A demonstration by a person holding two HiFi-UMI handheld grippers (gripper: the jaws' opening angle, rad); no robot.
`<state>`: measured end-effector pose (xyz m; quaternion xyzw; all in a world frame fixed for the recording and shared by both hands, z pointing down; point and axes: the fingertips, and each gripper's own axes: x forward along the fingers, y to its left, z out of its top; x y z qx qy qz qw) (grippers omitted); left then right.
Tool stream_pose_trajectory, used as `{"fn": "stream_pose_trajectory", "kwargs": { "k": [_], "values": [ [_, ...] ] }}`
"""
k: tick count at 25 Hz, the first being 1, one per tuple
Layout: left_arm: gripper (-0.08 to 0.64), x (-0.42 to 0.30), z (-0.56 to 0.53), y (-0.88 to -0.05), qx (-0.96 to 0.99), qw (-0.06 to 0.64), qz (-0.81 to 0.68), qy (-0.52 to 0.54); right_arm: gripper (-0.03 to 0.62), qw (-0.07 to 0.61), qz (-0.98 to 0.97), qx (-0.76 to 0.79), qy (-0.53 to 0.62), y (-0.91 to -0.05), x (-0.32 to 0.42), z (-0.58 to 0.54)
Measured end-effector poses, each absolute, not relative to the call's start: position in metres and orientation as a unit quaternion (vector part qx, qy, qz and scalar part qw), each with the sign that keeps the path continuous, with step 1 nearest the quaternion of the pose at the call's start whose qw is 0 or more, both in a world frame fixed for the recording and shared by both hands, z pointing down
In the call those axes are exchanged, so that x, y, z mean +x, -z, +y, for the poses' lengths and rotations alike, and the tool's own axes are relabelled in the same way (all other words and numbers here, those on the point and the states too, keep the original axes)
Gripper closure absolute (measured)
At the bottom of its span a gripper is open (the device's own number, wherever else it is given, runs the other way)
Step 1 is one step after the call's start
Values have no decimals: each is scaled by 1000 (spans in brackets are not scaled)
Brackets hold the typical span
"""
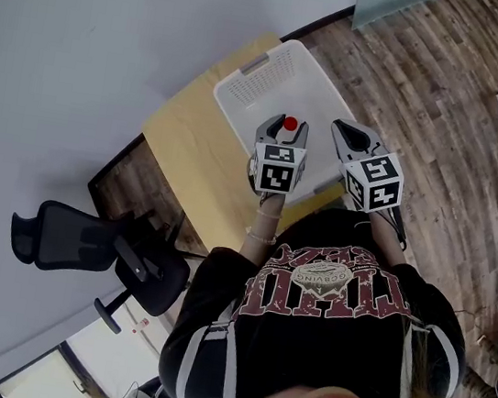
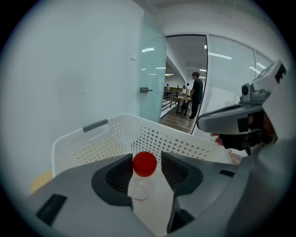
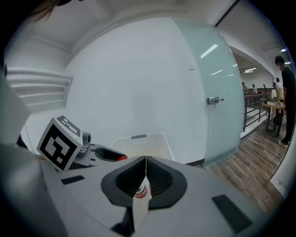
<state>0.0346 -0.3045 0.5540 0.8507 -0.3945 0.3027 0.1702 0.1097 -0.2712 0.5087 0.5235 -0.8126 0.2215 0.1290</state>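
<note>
My left gripper [image 1: 283,126] is shut on a small clear bottle with a red cap [image 1: 289,123], held over a white perforated basket [image 1: 248,82]. In the left gripper view the bottle [image 2: 144,165] stands upright between the dark pads [image 2: 118,173], with the basket wall [image 2: 115,134] beyond. Close to the right, my right gripper [image 1: 341,128] is shut, its tips touching [image 3: 145,159]. A bit of red and green label [image 3: 141,190] shows through the gap below the pads; I cannot tell what it belongs to. The left gripper [image 3: 99,153] shows at the lower left of the right gripper view.
The basket rests on a light wooden table [image 1: 184,137] against a white wall. A black office chair [image 1: 93,249] stands to the left, on a wood plank floor [image 1: 451,85]. A frosted glass door [image 3: 212,92] is at the right, with people [image 2: 196,95] far behind.
</note>
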Motion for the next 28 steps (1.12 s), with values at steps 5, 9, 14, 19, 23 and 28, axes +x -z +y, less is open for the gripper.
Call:
{"fn": "stream_pose_trajectory", "kwargs": {
  "k": [5,9,14,19,23,28],
  "values": [
    [335,35,-307,-556,845,169,-402,-311,573,128,-812,524,-223,-509,113,-273],
    [357,33,-309,-556,840,173,-409,-312,574,126,-813,523,-224,-508,115,-274],
    [360,31,-310,-558,838,176,-413,-312,573,126,-815,520,-222,-509,115,-276],
    [362,31,-310,-557,838,176,-411,-312,574,128,-818,516,-221,-508,114,-277],
    [362,30,-308,-555,839,179,-411,-308,573,130,-821,511,-218,-507,112,-276],
    [362,28,-307,-550,841,178,-414,-300,574,131,-826,505,-215,-507,107,-276]
  ]
}}
